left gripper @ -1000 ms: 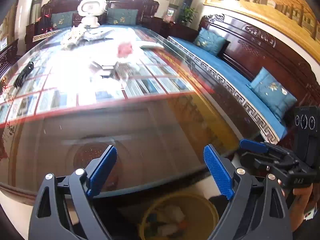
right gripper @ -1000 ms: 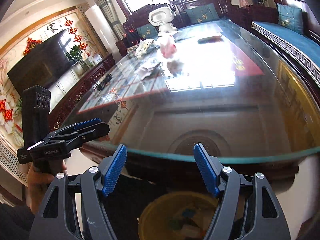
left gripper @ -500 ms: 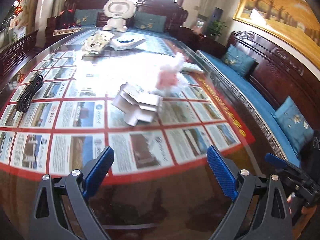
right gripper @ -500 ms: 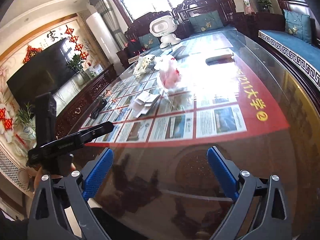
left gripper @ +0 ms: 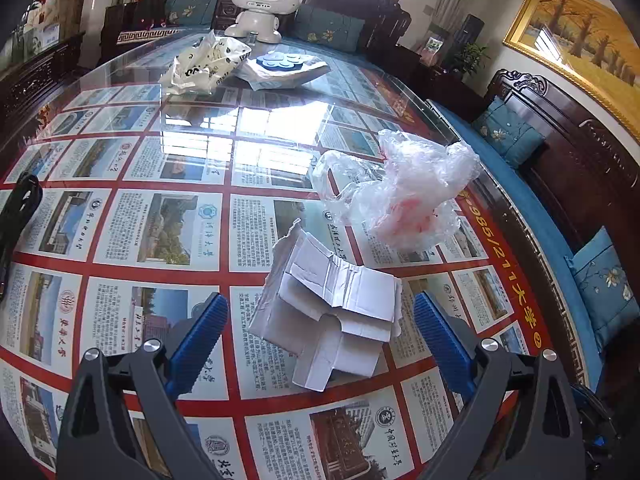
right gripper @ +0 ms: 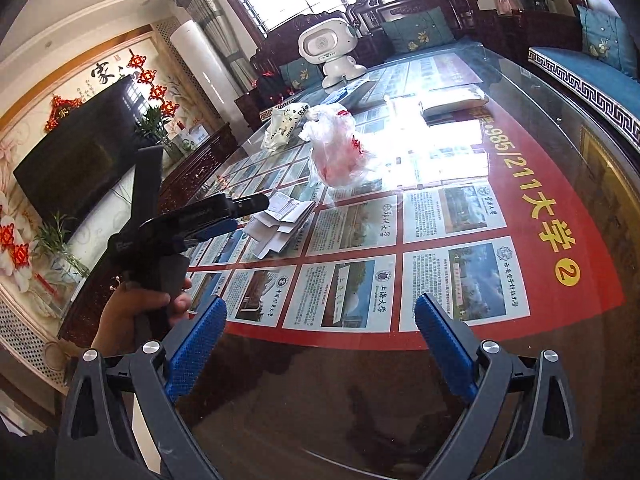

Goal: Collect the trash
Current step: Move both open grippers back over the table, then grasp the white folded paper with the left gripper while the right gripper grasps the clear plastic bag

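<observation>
The left claw (left gripper: 320, 332) stood wide open with nothing between its blue ribbed pads, which sat to either side of a flattened, torn white cardboard box (left gripper: 328, 312) lying on the glass-topped bench (left gripper: 120, 160); whether the pads were level with the box or still above it could not be told. Just beyond the box, toward the right, lay a crumpled clear plastic bag with pink inside (left gripper: 404, 196), its near edge close to the cardboard. Farther back on the bench sat a crumpled white bag printed with black marks (left gripper: 204, 66) and, beside it, a flat pale packet bearing blue discs (left gripper: 286, 66). A white toy robot with a rounded head (left gripper: 266, 0) stood at the far end. A coil of black cable (left gripper: 18, 216) lay at the bench's left edge.

The right claw (right gripper: 320, 340) was also spread wide and empty, hanging over the bare dark near part of the bench, well short of the trash. From this side the person's left hand (right gripper: 136, 312) gripped the handle of the other tool, whose tips reached over the white cardboard. Under the glass lay a red-bordered poster of photo panels (right gripper: 440, 216). A long pale package (right gripper: 456, 102) rested farther back to the right.
</observation>
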The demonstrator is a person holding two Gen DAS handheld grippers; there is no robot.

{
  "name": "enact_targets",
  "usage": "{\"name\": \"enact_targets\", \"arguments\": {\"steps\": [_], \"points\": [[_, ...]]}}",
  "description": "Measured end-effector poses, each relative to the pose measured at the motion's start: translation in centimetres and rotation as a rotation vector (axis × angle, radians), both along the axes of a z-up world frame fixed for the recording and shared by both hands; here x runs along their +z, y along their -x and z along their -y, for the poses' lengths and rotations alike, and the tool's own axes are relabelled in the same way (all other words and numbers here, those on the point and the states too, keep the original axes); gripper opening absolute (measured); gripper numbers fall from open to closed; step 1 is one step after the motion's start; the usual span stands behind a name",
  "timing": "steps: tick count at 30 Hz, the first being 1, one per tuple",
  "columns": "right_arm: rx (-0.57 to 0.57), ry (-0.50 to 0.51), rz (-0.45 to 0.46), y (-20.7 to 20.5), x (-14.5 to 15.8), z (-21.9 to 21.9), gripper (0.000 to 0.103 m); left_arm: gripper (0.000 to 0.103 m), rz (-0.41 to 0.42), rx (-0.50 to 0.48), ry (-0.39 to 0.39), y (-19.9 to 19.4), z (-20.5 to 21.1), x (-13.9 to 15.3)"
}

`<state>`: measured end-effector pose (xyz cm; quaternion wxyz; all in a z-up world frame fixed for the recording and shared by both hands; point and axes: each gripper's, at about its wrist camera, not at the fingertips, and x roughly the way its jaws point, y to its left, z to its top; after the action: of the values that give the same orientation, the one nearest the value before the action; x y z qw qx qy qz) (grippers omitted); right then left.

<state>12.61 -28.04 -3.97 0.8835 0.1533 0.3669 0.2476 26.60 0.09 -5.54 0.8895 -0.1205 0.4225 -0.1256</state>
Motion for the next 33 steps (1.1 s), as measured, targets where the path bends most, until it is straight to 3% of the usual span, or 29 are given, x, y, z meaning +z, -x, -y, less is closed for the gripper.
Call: {"name": "enact_targets", "arguments": {"steps": [11, 14, 16, 19, 28, 33], "points": [[0.011, 0.004, -0.007, -1.1, -0.5, -0.6, 0.092, 0.089, -0.043, -0.024, -0.001, -1.6, 0.7, -1.5], [0.004, 0.009, -0.009, -1.4, -0.6, -0.5, 0.092, 0.069, -0.052, -0.029, -0.013, -1.6, 0.9, -1.4], [0.001, 0.007, -0.013, -1.4, -0.7, -0.6, 0.092, 0.047, -0.059, -0.028, -0.036, -1.6, 1.0, -1.4], [-0.006, 0.012, -0.018, -1.7, -0.8, -0.6, 0.092, 0.031, -0.061, -0.032, -0.048, -1.5, 1.1, -1.6], [-0.028, 0.021, -0.036, -3.2, -1.2, -0.9, 0.089, 0.015, -0.015, -0.024, -0.018, -0.8, 0.8, -0.7], [-0.03, 0.021, -0.026, -4.4, -0.7, -1.6, 0.089, 0.013, -0.007, -0.023, 0.002, -1.1, 0.5, -0.4]]}}
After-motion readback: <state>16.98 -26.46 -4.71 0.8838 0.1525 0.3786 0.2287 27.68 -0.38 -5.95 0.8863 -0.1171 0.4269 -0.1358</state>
